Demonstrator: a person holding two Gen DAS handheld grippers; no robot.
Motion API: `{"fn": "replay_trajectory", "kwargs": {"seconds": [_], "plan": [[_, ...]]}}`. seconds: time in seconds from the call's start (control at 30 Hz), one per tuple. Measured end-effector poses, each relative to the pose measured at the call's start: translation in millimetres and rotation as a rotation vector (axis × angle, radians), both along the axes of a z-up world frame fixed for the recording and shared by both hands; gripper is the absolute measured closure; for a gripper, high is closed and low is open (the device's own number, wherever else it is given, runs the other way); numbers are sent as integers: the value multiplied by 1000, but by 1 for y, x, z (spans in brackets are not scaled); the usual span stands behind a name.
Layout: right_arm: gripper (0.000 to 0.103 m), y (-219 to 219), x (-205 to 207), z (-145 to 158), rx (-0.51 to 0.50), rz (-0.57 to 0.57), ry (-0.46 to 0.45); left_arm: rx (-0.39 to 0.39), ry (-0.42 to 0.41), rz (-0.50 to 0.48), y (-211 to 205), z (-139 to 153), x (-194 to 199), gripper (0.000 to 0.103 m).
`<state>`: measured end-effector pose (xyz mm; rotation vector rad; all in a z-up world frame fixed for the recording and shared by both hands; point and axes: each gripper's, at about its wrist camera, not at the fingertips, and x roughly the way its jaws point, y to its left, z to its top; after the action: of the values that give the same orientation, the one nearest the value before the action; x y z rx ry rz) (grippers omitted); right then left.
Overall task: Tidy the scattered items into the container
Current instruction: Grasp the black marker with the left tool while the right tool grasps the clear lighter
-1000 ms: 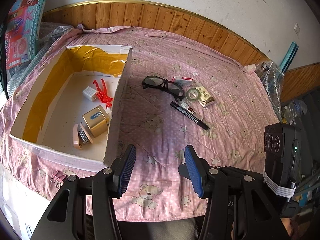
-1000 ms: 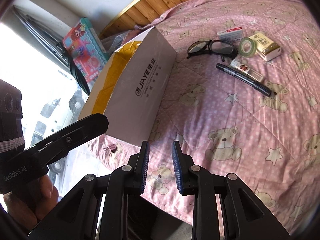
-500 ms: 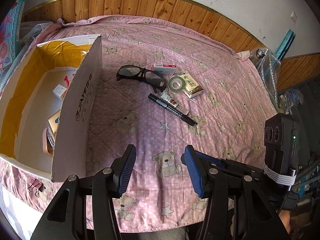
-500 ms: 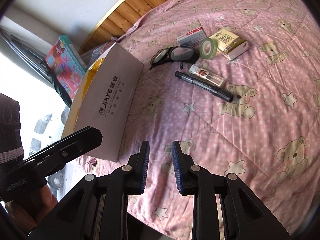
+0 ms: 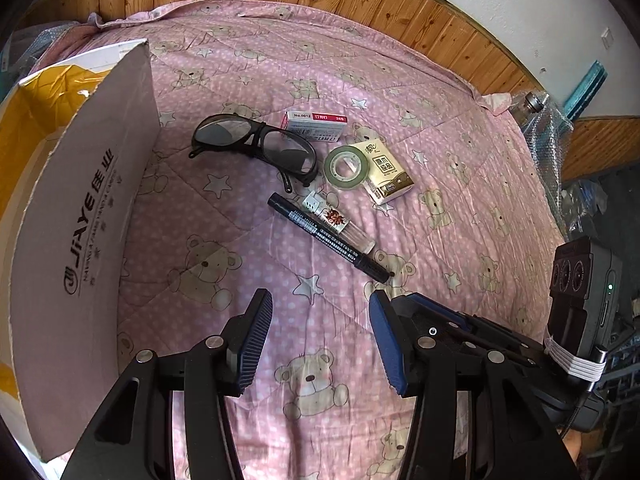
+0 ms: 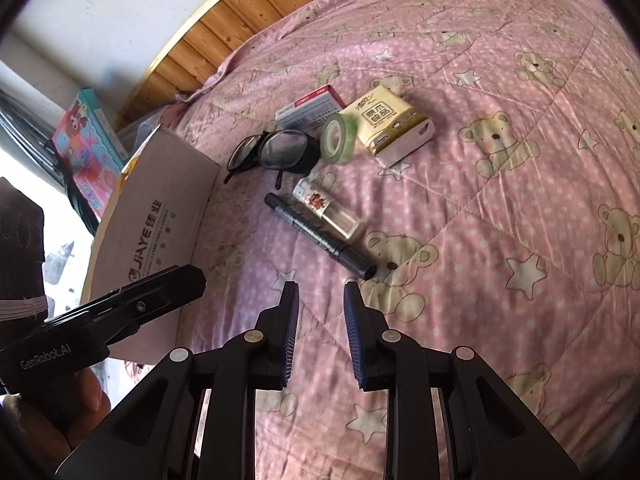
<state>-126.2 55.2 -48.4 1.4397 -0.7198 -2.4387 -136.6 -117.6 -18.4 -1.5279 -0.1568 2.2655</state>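
A white cardboard box [image 5: 92,216] with a yellow lining stands at the left on the pink bear-print quilt [image 5: 224,320]. Scattered to its right lie black glasses [image 5: 252,148], a staples box [image 5: 316,124], a green tape roll [image 5: 346,168], a tissue pack [image 5: 386,172], a clear tube [image 5: 340,220] and a black marker [image 5: 328,238]. My left gripper [image 5: 320,320] is open and hovers just short of the marker's tip. My right gripper [image 6: 320,306] is narrowly open with nothing between its fingers, and the marker [image 6: 320,236] lies just ahead of it. The box's inside is hidden.
A wood-panelled wall [image 5: 360,4] runs behind the bed. Bubble wrap with a bottle [image 5: 536,108] lies at the far right. A colourful picture box [image 6: 86,148] leans behind the cardboard box [image 6: 160,224]. A person's hand [image 6: 60,412] holds the left gripper [image 6: 160,292].
Both grippers have moved right and forward, away from the box and towards the scattered items. The box's contents have slid out of view. Jaw openings look unchanged.
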Motion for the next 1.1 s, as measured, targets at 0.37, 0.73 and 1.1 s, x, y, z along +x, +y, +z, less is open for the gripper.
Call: {"fn": "replay_trajectory", "kwargs": {"seconds": [0.37, 0.73, 1.1], "plan": [[77, -14, -30, -27, 0, 108, -22, 12, -38, 27, 17, -29, -50, 51], [66, -19, -59, -19, 233, 142, 81, -26, -84, 64, 16, -68, -66, 51], [82, -39, -75, -30, 445, 284, 90, -124, 25, 45, 9, -73, -67, 78]]}}
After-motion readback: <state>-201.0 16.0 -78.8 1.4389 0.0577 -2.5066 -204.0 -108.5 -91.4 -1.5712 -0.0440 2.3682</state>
